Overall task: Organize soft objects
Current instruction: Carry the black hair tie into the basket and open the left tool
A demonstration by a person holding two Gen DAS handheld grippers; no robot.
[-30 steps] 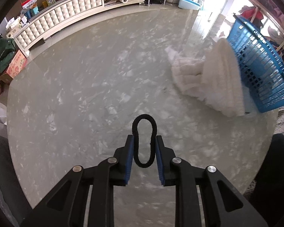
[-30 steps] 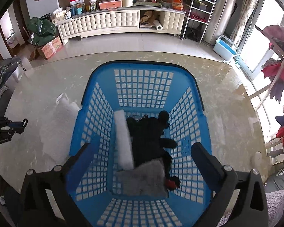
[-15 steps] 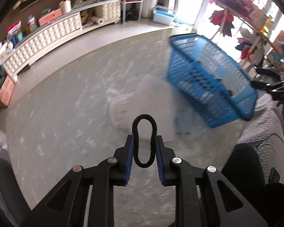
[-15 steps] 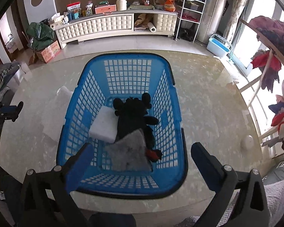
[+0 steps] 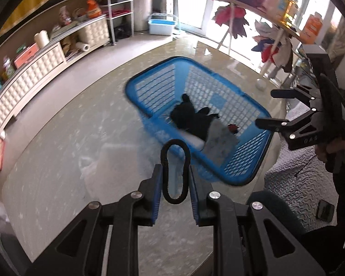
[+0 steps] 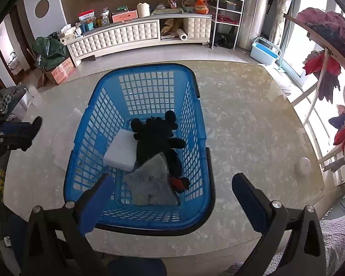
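Observation:
My left gripper (image 5: 174, 179) is shut on a black hair tie (image 5: 186, 161), a stretched loop pinched between the blue pads. It hangs in the air just short of the near left corner of the blue basket (image 5: 218, 92). In the basket (image 6: 149, 87) lie a black plush toy (image 6: 156, 138), a white sponge block (image 6: 120, 149) and a grey cloth (image 6: 151, 184). Over the basket's near rim my right gripper (image 6: 172, 191) stands wide open with nothing between its fingers. It also shows at the right of the left wrist view (image 5: 265, 107).
The basket stands on a round marble table (image 6: 241, 126). A white towel (image 6: 62, 147) lies on the table left of the basket. A small white round object (image 6: 305, 164) sits near the right edge. A clothes rack (image 6: 322, 69) stands to the right, a long cabinet (image 6: 126, 36) behind.
My left gripper has risen and swung right with the hair tie, from beside the white towel to the basket's corner. The right gripper has drawn back a little from the basket.

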